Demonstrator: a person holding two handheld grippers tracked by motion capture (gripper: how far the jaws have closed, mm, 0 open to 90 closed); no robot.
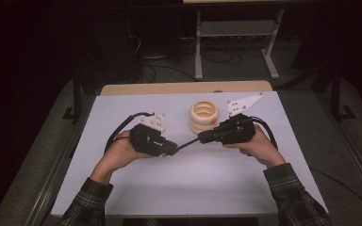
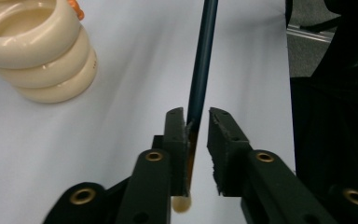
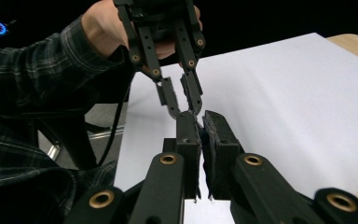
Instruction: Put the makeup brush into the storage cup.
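Forearms in plaid sleeves come in at the near edge, both hands roughly mid-tabletop (image 1: 136,197), one hand-held gripper each. Between them runs a thin dark rod (image 1: 187,143) with a pale tip, held off the white surface.

Left hand-held gripper (image 2: 196,122): jaws a little apart, rod lying against one pad with a visible gap to the other, pale tip poking out behind the jaws. Reads as let go or nearly so.

Right hand-held gripper (image 3: 200,122): jaws pressed together, clamped on the rod's other end, from what I can tell; the rod itself is barely visible between the pads there.

Step in hand, my read: a handover of the rod from left to right.

Further back, just behind the right hand, sits a cream stack of rings (image 1: 204,116) with an orange bit on its rim, probably where the rod goes.

Next move calls for: left jaws wider, left hand backing off along the rod without dragging it, right keeping its clamp firm.
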